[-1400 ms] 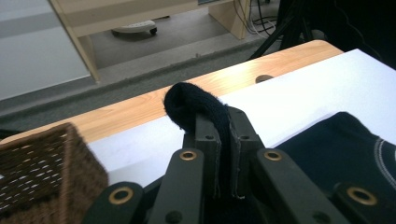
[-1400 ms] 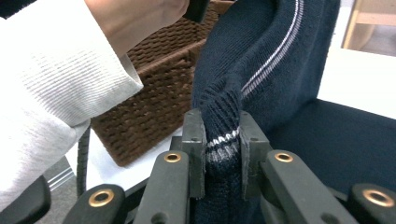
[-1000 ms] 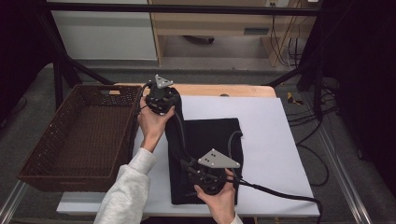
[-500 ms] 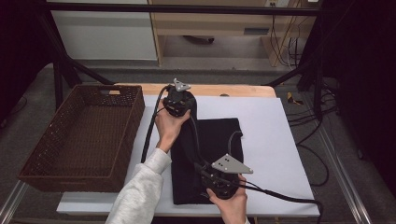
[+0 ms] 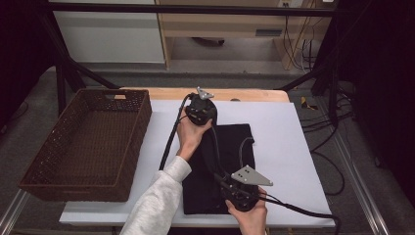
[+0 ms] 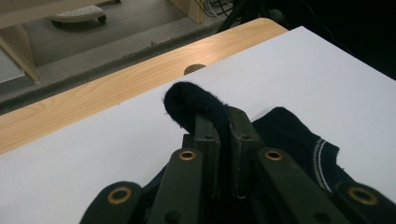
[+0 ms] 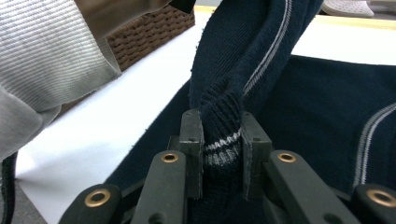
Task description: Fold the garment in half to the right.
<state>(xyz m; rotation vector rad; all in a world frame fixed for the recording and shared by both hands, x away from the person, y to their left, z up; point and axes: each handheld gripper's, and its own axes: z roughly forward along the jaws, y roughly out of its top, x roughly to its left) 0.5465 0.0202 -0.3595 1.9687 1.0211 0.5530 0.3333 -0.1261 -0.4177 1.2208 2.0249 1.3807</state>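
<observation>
Two grippers, one garment: a dark navy sweater lies on the white sheet covering the table, right of the wicker basket. Left gripper sits at the sweater's far edge, jaws clamped on a fold of dark knit that bulges over the tips in the left gripper view. Right gripper is at the near edge, jaws pinched on a ribbed hem with thin white stripes; in the right gripper view a band of cloth rises from the jaws up toward the far hand, so part of the fabric is off the table between the two holds. Reads like a fold in progress, judging by the grips at opposite ends along one line: far end held so the edge carries over straight, near end held as the anchor so the body doesn't slide on the smooth sheet. The person's left sleeve crosses over the left side of the sweater. Basket is empty and just beside the sheet, likely where the folded piece ends up, though that's a guess. Risk: knit is slack and stretchy, so pulling the ends unevenly would skew the crease.
</observation>
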